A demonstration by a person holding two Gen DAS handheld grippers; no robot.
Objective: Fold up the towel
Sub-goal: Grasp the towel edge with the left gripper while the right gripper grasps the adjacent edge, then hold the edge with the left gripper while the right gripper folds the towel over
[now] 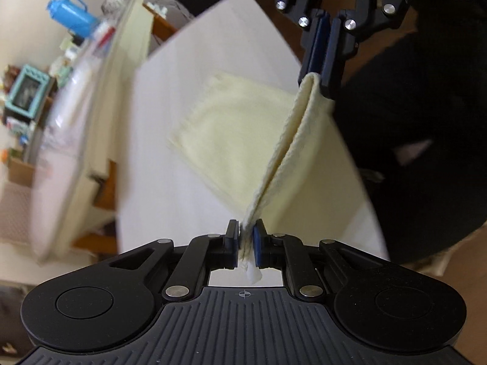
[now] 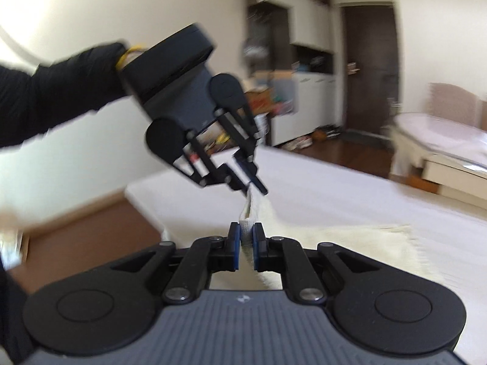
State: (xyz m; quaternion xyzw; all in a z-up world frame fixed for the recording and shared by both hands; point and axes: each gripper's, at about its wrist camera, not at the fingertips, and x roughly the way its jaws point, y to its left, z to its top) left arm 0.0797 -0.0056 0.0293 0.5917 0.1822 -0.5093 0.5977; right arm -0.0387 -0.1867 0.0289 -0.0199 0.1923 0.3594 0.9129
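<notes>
Presently listed. Towel: pale cream, terry weave, partly folded. Raised edge doubled over, stretched taut between two grippers, long axis running from 6 o'clock up toward 1 o'clock in the left wrist view. Remainder lying flat on white table, spread toward 10 o'clock.

Left gripper: jaws nearly closed, pinching one corner of the raised edge; scrap of cloth poking out behind the pads.

Right gripper: jaws nearly closed, clamped on the opposite corner; black sleeve at 9 o'clock behind the left gripper's body.

Surface: plain white table top, wooden floor below at 8 o'clock.

Room, blurred: dark door at 1 o'clock, white cupboards, blue jug at 10 o'clock on cluttered shelf.
</notes>
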